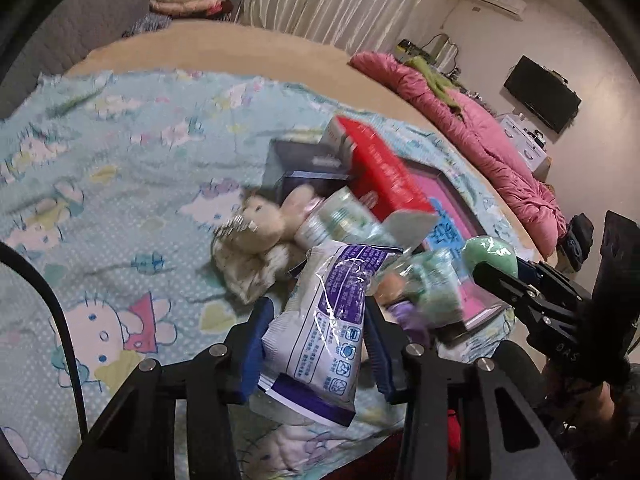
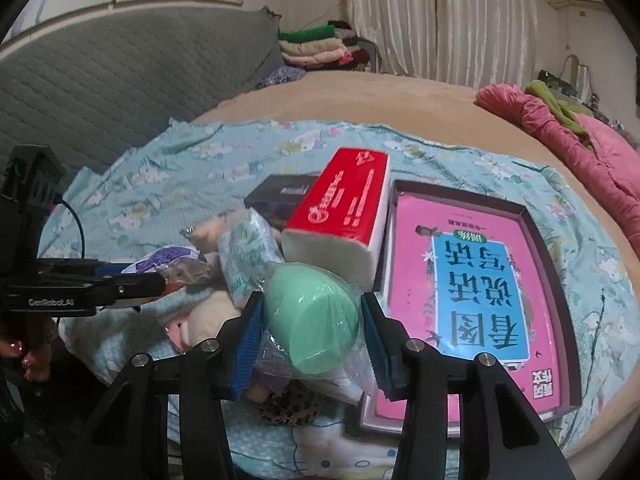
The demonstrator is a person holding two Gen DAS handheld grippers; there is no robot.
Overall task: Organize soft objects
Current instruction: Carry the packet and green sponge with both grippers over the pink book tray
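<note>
1. Plainly, the nearest risk sits in the left gripper (image 1: 312, 344): its blue pads are clamped on the flanks of a white-and-purple plastic pack (image 1: 320, 328), with the pack's lower seam hanging below the fingers and most of its length sticking out ahead. Slick film and a soft fill mean it could slide out of the pinch if the hand tilts or jerks.

2. The right gripper (image 2: 310, 344) is closed on a mint-green soft ball (image 2: 310, 312) wrapped in a clear bag; the ball fills the gap between the pads, bulging above them. The loose wrap (crinkled around and below the ball) may be what the pads partly hold, so the ball could slip inside it or squirt forward under squeeze.

3. Just beyond the fingers lies the heap: a beige plush rabbit (image 1: 256, 248), a green-printed tissue pack (image 2: 250, 256) and a leopard-print scrap (image 2: 288, 410) under the ball. Anything snagged on the held items would drag along; I cannot tell whether any of it touches them.

4. Behind that, a red tissue brick (image 2: 344, 220) leans across a dark box (image 2: 276, 196), beside the pink book (image 2: 472, 280) in its tray. A sideways swing of either hand could knock the brick off its perch.

5. Both grippers work close together over the blue cartoon blanket (image 1: 120, 160), so a collision between them is possible. Farther off, a pink quilt (image 1: 492, 148) lies at the bed's edge, well apart.
</note>
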